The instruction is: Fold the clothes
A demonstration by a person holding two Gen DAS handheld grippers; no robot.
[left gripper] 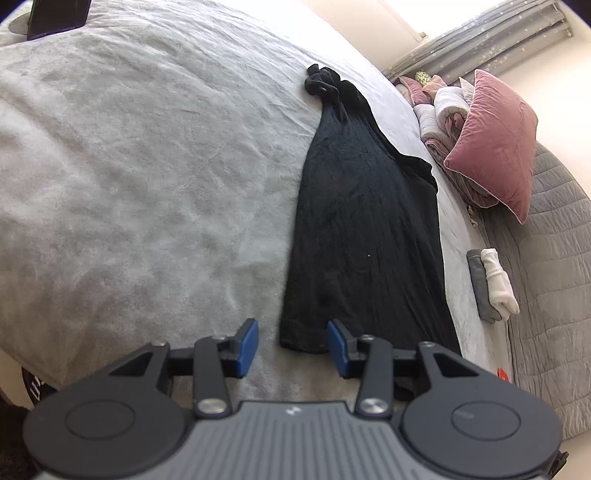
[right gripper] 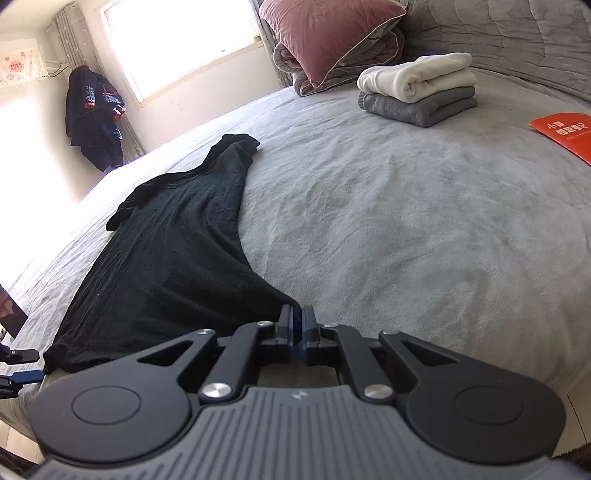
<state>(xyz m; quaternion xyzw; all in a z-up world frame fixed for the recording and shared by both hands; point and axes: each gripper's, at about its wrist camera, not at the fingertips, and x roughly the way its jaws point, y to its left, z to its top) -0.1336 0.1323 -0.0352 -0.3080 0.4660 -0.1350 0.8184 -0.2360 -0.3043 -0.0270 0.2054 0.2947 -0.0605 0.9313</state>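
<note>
Black garment (left gripper: 365, 229) spread on grey bed (left gripper: 147, 166), long axis running from lower centre toward upper right. Left gripper (left gripper: 291, 347) open, straddling near hem corner. Right gripper (right gripper: 297, 325) clamped on opposite corner.

The near corner of the black garment (right gripper: 166, 236) vanishes between the closed pads of the right tongs (right gripper: 297, 325), so how much cloth is pinched cannot be told. The left tongs (right gripper: 22, 365) are cut by the right wrist view's left edge. The red booklet (right gripper: 565, 134) runs off the right edge, its print too small to read. A dark flat thing (left gripper: 59, 16), perhaps a screen, is cropped at the top.
</note>
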